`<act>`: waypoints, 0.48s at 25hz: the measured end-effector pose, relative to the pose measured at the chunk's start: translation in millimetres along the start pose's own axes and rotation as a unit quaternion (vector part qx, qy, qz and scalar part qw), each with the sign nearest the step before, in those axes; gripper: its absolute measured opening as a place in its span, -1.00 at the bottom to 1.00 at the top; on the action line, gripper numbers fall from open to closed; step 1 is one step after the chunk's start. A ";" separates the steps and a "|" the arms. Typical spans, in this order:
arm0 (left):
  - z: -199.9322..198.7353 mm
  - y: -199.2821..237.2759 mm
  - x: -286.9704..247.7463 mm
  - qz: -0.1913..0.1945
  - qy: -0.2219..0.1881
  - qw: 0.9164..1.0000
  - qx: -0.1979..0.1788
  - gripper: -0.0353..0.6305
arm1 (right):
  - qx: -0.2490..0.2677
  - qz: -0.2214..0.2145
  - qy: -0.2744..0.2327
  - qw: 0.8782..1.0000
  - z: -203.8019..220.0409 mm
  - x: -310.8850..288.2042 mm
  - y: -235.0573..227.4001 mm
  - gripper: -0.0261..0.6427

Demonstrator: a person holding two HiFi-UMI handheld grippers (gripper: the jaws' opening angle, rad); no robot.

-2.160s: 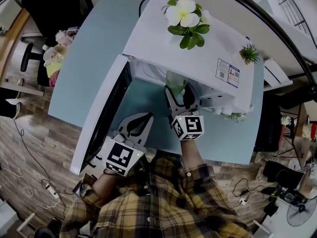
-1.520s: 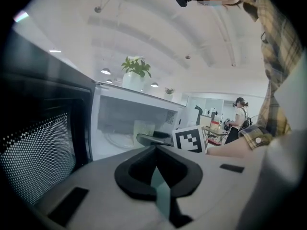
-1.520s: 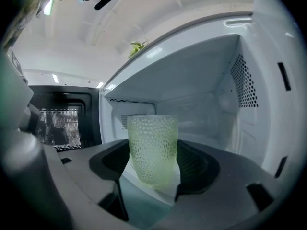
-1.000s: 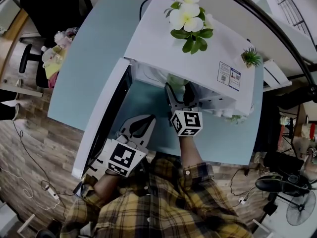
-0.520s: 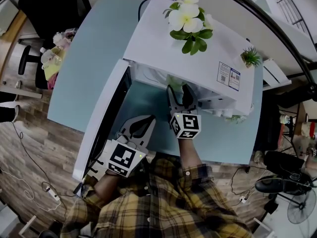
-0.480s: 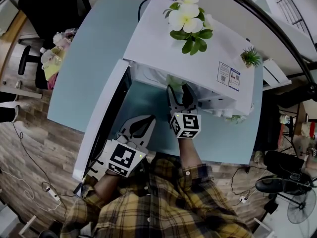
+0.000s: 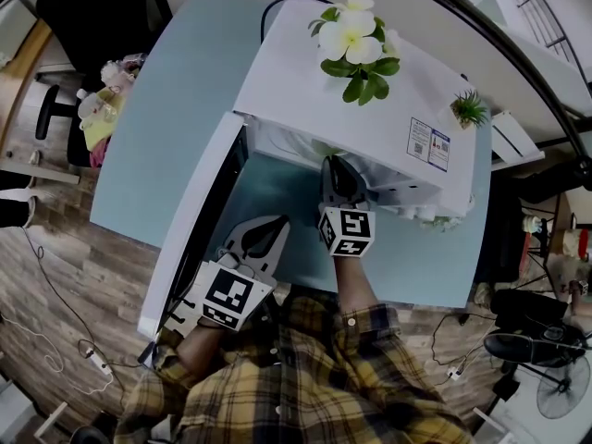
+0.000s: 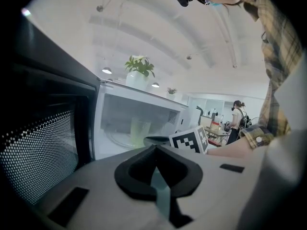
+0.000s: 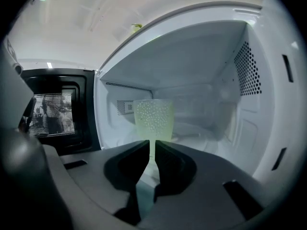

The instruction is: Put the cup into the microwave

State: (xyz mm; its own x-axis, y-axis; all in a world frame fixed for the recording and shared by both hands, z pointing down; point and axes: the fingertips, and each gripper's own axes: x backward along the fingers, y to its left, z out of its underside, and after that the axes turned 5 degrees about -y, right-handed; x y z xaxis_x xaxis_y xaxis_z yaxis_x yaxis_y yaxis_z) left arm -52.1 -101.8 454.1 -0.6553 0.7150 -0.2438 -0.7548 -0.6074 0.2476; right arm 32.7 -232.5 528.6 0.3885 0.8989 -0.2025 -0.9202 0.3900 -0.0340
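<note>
Right gripper view puts the cup (image 9: 153, 121) upright inside the microwave (image 9: 249, 80), just beyond your right gripper (image 9: 149, 147). Its fingers have just been closing and sit nearly together on nothing. Back straight out, because a forward nudge would likely tip the cup. Your left gripper (image 8: 154, 150), fingers together and empty, hovers by the open door (image 7: 190, 239); swinging that early could catch the right one.
</note>
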 end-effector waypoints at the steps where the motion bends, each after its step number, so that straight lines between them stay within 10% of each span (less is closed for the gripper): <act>1: -0.2 0.1 0.3 0.000 0.000 1.000 0.000 -0.92 | -0.001 -0.001 0.003 1.000 0.6 0.5 0.8 -0.81; 12: -4.2 -1.9 2.8 -0.003 -0.007 1.000 -0.008 -0.92 | -0.005 -0.010 -0.017 1.000 -8.4 8.9 2.0 -0.91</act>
State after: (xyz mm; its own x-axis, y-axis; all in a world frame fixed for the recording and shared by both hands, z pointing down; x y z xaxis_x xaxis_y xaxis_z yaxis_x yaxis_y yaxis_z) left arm -52.6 -100.1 449.0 -0.6504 0.7230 -0.2329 -0.7591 -0.6083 0.2318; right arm 33.9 -225.4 518.6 0.4090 0.8968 -0.1691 -0.9122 0.4071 -0.0470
